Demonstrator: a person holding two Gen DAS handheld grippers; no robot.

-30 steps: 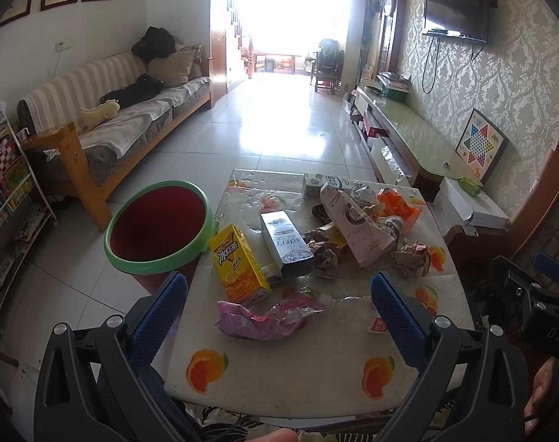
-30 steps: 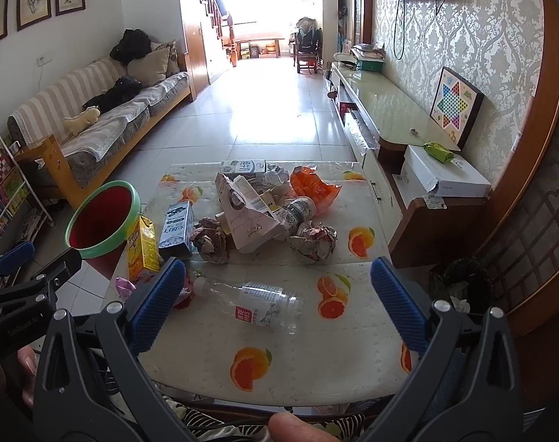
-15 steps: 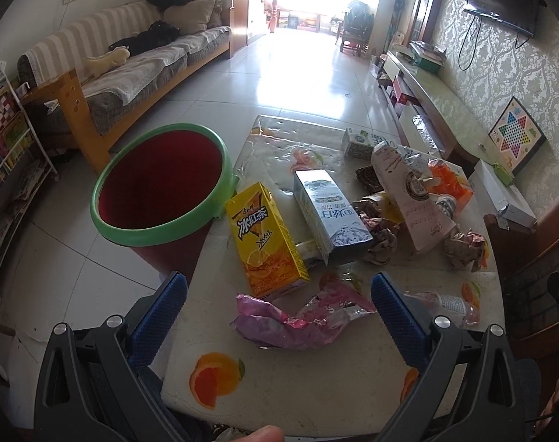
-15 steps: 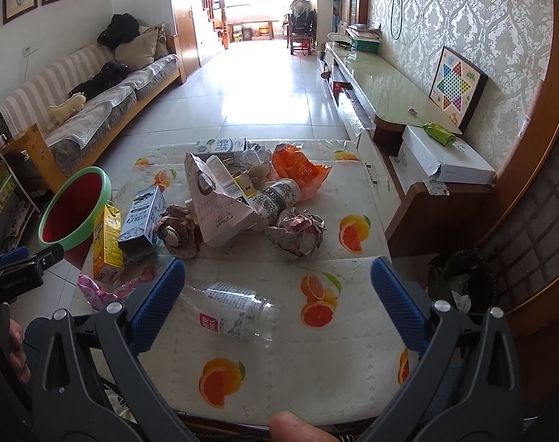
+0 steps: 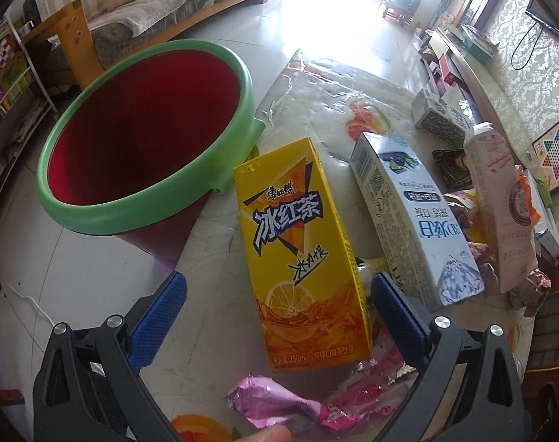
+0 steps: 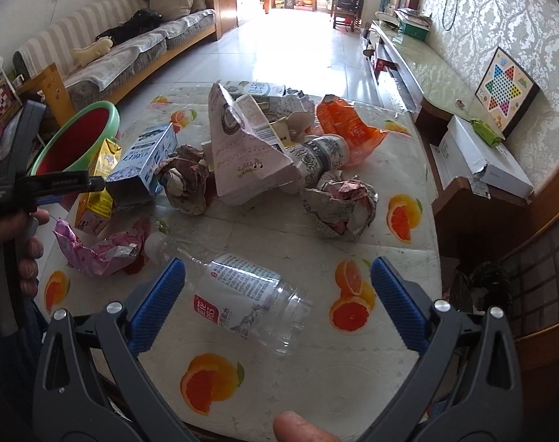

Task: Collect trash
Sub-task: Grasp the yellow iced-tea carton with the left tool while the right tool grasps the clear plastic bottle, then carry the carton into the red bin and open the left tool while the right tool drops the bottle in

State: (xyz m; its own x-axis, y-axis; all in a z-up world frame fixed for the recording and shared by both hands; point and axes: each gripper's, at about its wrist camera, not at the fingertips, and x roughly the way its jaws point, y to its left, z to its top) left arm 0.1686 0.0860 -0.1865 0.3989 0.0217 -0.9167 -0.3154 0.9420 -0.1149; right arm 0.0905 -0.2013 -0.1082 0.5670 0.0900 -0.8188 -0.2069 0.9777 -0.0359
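Note:
A yellow iced-tea carton lies on the table between the open fingers of my left gripper. It also shows in the right wrist view. A blue-white milk carton lies to its right, and a pink foil wrapper lies just in front of it. A red bin with a green rim stands at the table's left edge. My right gripper is open, low over a clear plastic bottle that lies on its side between the fingers.
Farther back lie a torn paper bag, crumpled paper balls, an orange bag and another carton. A white box sits on a low cabinet at the right. A sofa stands at the left.
My left gripper moved forward and down to the yellow carton, which now lies between its fingers. My right gripper came lower and closer to the clear bottle.

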